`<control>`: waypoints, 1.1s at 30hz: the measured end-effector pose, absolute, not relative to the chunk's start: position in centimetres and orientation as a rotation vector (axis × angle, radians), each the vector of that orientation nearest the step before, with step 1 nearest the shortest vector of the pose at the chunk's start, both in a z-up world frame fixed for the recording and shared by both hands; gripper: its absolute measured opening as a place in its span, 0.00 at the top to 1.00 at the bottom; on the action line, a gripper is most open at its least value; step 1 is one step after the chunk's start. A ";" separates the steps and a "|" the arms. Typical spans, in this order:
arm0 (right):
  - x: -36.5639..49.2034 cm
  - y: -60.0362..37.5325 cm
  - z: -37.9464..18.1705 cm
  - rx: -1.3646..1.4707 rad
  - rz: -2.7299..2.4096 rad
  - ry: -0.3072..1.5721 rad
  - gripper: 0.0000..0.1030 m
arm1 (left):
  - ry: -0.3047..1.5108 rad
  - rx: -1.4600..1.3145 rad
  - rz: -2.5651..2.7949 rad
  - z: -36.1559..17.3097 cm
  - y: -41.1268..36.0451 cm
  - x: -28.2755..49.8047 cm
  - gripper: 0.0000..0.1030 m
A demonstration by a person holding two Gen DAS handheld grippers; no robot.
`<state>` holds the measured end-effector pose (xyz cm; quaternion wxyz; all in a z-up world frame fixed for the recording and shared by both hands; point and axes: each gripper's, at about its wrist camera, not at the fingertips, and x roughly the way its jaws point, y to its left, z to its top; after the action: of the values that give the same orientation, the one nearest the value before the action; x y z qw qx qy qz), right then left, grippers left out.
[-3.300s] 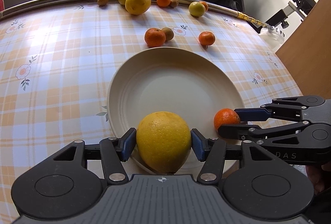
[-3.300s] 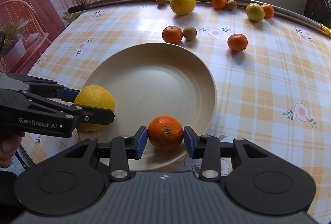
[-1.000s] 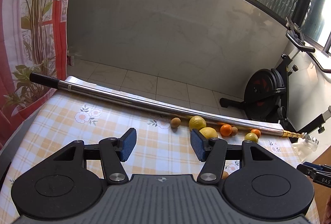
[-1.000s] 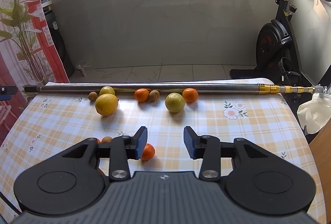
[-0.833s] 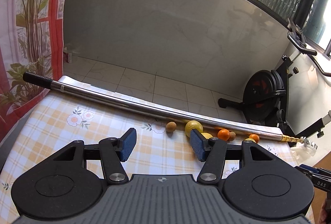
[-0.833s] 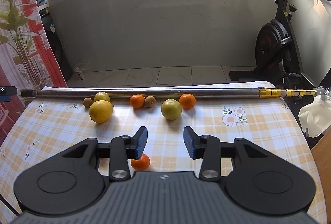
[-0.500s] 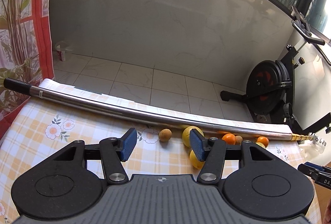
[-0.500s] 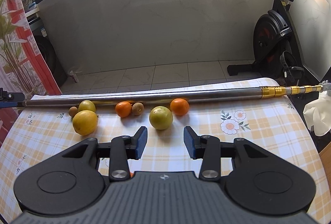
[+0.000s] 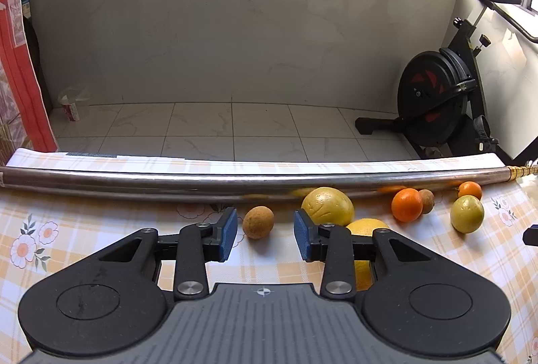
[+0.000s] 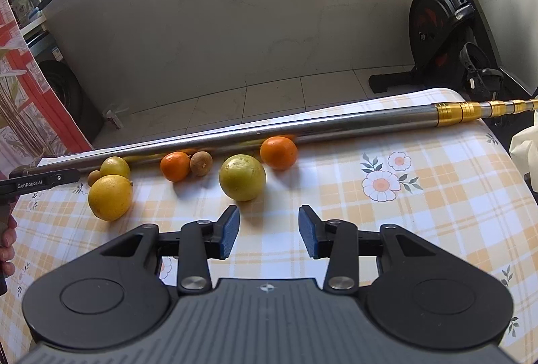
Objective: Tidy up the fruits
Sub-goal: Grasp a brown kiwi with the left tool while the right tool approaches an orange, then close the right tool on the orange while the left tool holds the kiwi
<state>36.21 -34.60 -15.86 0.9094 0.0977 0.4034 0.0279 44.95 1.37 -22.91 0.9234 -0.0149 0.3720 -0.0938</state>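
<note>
The left hand-held gripper [image 9: 265, 236] is closing with nothing gripped; a small brown fruit [image 9: 258, 222] is seen just beyond its pads. The right hand-held gripper [image 10: 269, 232] is held open and empty, near a green-yellow citrus [image 10: 242, 177] on the desk [image 10: 420, 216].

The right gripper [image 10: 265, 231] hangs over the checked tablecloth [image 10: 420, 223], its 2 blue pads [image 10: 229, 231] apart with only cloth between them. Just beyond them sits a yellow-green citrus [image 10: 242, 177]. An orange [image 10: 278, 152] lies behind it, touching the steel pole [image 10: 269, 132] (gold-banded at its right end) that runs along the far edge. Further left, a second orange [image 10: 175, 166] touches a brown fruit [image 10: 201, 163]. At the left, a big lemon [image 10: 110, 197] sits in front of a smaller lemon [image 10: 115, 167] and a small brown fruit [image 10: 93, 177]. The left gripper [image 10: 40, 182] reaches in from the left edge, a hand [image 10: 6, 239] below it. An exercise bike [image 10: 447, 24] stands on the tiled floor.
</note>
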 end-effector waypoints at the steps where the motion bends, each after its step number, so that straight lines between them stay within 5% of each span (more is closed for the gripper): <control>1: 36.3 -34.6 -16.0 0.203 0.058 0.833 0.59 | 0.765 -0.037 -0.191 -23.1 1.2 45.4 0.62; 13: 37.3 -35.0 -16.7 0.211 0.054 0.842 0.59 | 0.810 -0.066 -0.169 -25.3 1.4 47.6 0.62; 15: 37.5 -35.1 -16.8 0.216 0.051 0.843 0.59 | 0.820 -0.057 -0.182 -25.4 1.3 47.7 0.73; 33: 42.5 -35.6 -17.6 0.240 0.035 0.706 0.57 | 0.720 -0.054 -0.203 -21.5 1.3 42.1 0.73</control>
<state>42.55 -35.60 -17.60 0.9311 0.1173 0.3451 0.0173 42.11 1.28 -21.53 0.9304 -0.0263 0.3518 -0.0991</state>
